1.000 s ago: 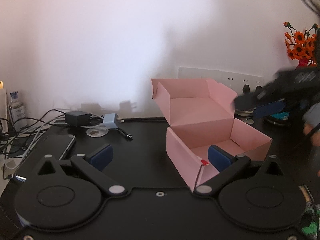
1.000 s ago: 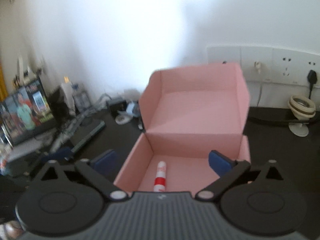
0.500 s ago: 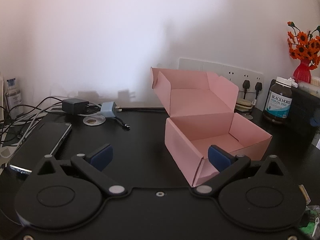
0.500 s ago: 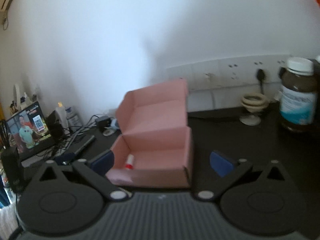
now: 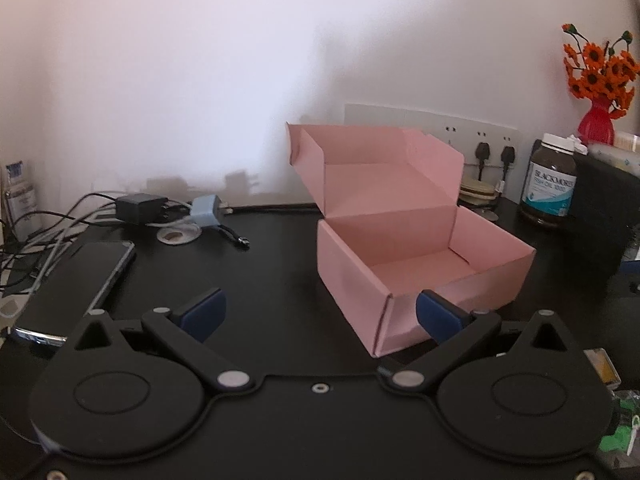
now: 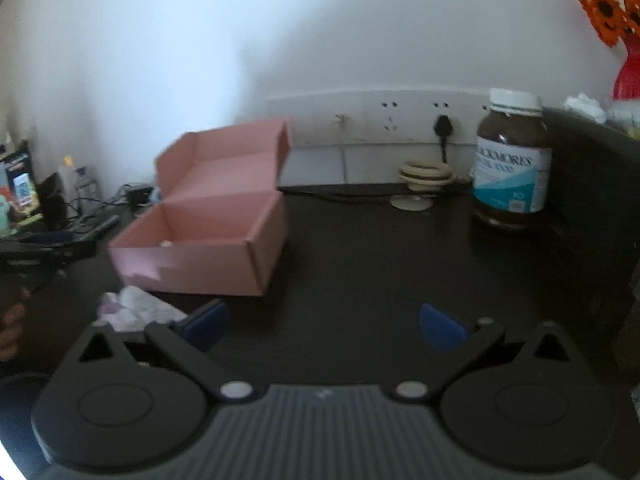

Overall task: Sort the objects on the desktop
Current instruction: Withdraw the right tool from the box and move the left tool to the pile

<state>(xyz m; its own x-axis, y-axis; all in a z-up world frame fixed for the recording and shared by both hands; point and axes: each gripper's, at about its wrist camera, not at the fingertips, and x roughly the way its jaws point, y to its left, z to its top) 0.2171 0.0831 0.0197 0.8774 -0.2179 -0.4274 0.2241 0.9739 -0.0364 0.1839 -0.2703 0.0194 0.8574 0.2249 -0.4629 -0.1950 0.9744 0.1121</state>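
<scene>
I hold my left gripper (image 5: 320, 312) low and level over the black desk (image 5: 272, 264), jaws spread and empty — its right pad just beside the near corner of the open pink cardboard box (image 5: 404, 256). My right gripper (image 6: 324, 322) gapes empty too, over bare desktop between box and brown bottle (image 6: 510, 164). Something small, perhaps white, lies inside the box.

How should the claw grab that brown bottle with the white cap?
Probably around the labelled middle of the brown bottle, coming level from the front. It stands upright, its round body looks narrower than the open right gripper, and a dark box crowds its right side.
</scene>
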